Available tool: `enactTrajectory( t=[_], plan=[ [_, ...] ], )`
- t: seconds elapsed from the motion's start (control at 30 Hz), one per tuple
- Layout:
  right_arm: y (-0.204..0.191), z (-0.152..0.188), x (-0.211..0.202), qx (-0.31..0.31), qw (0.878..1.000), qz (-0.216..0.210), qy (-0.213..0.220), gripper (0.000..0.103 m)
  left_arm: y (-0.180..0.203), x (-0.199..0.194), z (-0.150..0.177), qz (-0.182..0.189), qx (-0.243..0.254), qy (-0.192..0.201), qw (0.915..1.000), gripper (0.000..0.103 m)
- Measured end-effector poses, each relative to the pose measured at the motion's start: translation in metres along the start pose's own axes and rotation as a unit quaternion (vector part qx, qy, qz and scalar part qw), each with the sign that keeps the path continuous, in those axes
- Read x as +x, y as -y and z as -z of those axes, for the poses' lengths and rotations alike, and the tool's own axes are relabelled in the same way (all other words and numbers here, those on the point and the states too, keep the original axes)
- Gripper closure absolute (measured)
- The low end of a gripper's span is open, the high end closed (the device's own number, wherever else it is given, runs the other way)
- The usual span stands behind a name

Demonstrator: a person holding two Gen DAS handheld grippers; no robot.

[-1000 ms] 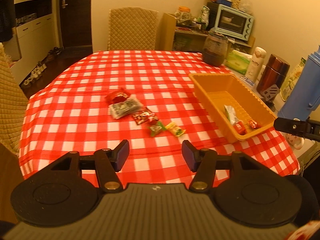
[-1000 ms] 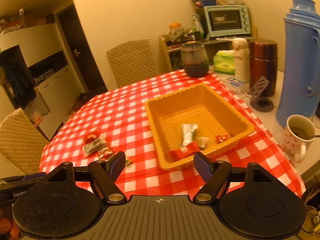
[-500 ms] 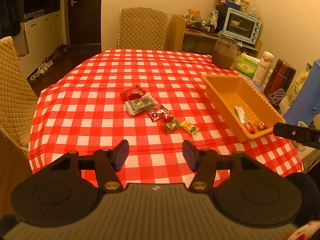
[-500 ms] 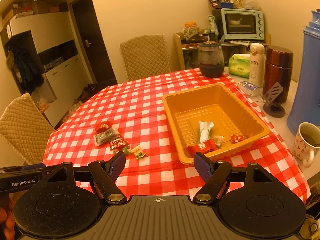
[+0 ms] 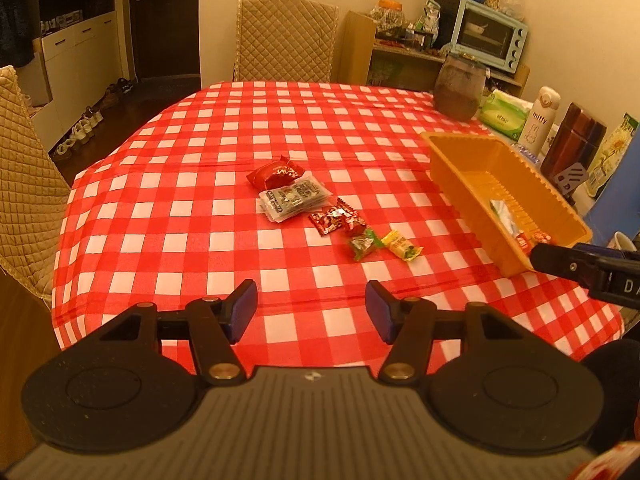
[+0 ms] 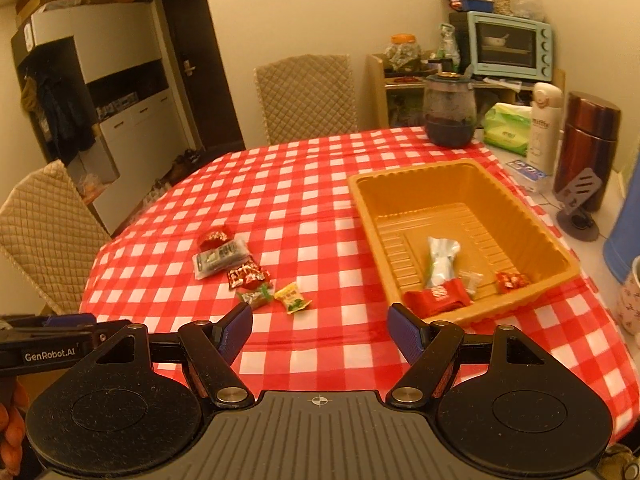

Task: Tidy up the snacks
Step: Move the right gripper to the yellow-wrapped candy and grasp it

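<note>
Since a second ago both grippers have drawn back and lower over the near edge of the desk (image 5: 192, 208), so the loose snacks now sit farther up in each view and more of the red checked cloth lies in front of them. A quilted chair (image 5: 286, 38) stands at the far side of the desk and a second chair (image 6: 44, 232) at its left. Along the right edge stand a blue flask (image 6: 626, 236), a brown flask (image 6: 588, 148), a dark glass jar (image 5: 458, 88) and a white bottle (image 5: 540, 118), with a small oven (image 6: 510, 44) on a shelf behind.

The orange tray (image 6: 532, 216) rests on the right of the desk and holds a silver packet (image 6: 442, 258), a red packet (image 6: 438, 296) and a small red candy (image 6: 510, 280). Well apart from it, mid-desk, lie a grey packet (image 5: 292, 198), a round red packet (image 5: 276, 172), red candies (image 5: 336, 220), a green candy (image 5: 362, 243) and a yellow candy (image 5: 402, 245), close together.

The left gripper (image 5: 311, 312) and right gripper (image 6: 320, 334) hover with jaws released, nothing between them. Nothing stands between the jaws and the snacks.
</note>
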State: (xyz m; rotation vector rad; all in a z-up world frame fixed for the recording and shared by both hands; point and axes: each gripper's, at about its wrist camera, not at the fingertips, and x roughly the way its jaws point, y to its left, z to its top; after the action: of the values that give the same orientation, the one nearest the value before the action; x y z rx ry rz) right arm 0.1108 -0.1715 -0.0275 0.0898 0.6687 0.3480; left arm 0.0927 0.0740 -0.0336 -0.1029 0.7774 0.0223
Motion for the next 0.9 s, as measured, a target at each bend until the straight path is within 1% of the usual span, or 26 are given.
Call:
enactTrajectory(
  t=[0.13,0.17,0.2,0.27,0.43,0.5,0.63,0.7,0.9],
  plan=[
    [-0.009,0.001,0.027,-0.017,1.000,-0.009,-0.011,0.029,-0.004,0.021,-0.006,0.007,0.019,-0.010,0.9998,0.047],
    [-0.010,0.001,0.034,-0.022,1.000,-0.012,-0.013,0.031,-0.005,0.027,-0.008,0.010,0.026,-0.013,0.9995,0.047],
    [-0.012,0.002,0.042,-0.027,0.999,-0.015,-0.016,0.038,-0.005,0.033,-0.010,0.011,0.033,-0.015,0.9993,0.047],
    [-0.015,0.002,0.058,-0.041,0.999,-0.018,-0.024,0.043,-0.007,0.045,-0.014,0.015,0.045,-0.021,0.9987,0.047],
    [-0.016,0.001,0.100,-0.060,0.997,-0.020,-0.039,0.049,-0.011,0.078,-0.025,0.028,0.060,-0.033,0.9973,0.047],
    [-0.016,0.000,0.115,-0.067,0.997,-0.021,-0.043,0.053,-0.011,0.090,-0.028,0.033,0.067,-0.037,0.9966,0.047],
    [-0.016,-0.001,0.143,-0.085,0.995,-0.020,-0.053,0.057,-0.009,0.111,-0.034,0.050,0.084,-0.040,0.9945,0.047],
    [-0.017,0.000,0.155,-0.096,0.994,-0.020,-0.058,0.059,-0.008,0.120,-0.035,0.053,0.090,-0.041,0.9937,0.047],
    [-0.019,0.005,0.184,-0.121,0.990,-0.019,-0.071,0.068,-0.013,0.136,-0.033,0.069,0.083,-0.043,0.9932,0.047]
  ],
)
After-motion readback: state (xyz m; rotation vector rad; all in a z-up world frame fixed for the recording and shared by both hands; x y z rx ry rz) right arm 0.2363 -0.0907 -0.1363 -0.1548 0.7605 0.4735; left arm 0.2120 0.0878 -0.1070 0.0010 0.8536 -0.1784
